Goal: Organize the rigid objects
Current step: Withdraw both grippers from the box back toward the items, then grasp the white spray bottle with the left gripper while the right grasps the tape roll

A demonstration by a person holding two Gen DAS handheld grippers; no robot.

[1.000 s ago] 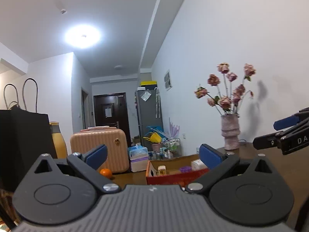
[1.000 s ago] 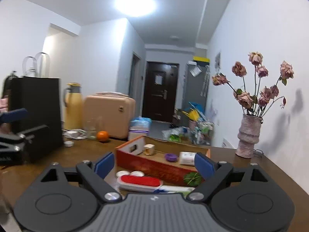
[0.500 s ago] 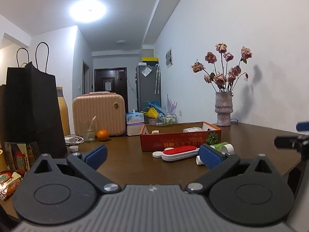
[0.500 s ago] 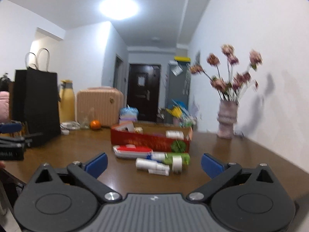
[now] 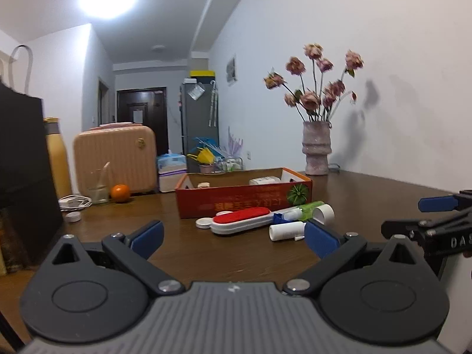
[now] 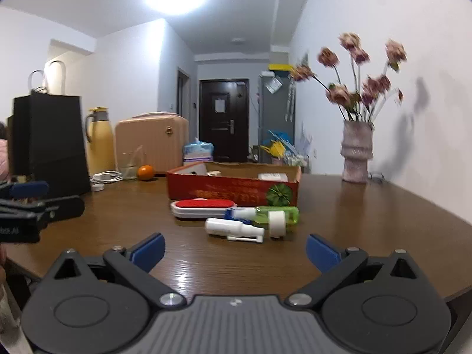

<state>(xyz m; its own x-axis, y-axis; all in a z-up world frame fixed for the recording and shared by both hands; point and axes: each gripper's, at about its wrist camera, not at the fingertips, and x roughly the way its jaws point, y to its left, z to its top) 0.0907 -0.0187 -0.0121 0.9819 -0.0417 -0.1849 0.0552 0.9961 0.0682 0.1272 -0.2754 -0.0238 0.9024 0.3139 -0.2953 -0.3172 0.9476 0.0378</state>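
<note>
A red cardboard box (image 5: 244, 197) (image 6: 233, 188) stands on the brown table (image 5: 206, 253) and holds a few small items. In front of it lie a red-and-white lint brush (image 5: 242, 221) (image 6: 203, 208), a green bottle (image 5: 309, 208) (image 6: 277, 214), a white spray bottle (image 5: 287, 231) (image 6: 233, 228) and a white cap (image 5: 203, 223). My left gripper (image 5: 233, 239) is open and empty, short of these items. My right gripper (image 6: 234, 249) is open and empty, also short of them. Each gripper shows at the edge of the other's view.
A vase of dried roses (image 5: 317, 150) (image 6: 355, 155) stands at the back right by the wall. A black paper bag (image 5: 20, 159) (image 6: 48, 144), a yellow flask (image 6: 100, 141), a glass (image 5: 97, 187), an orange (image 5: 120, 192), a white cable (image 5: 73, 200) and a pink case (image 5: 115, 159) are at the left.
Both grippers have pulled back from the box and dropped lower. The loose items in front of the box have come into view. Both grippers stay open.
</note>
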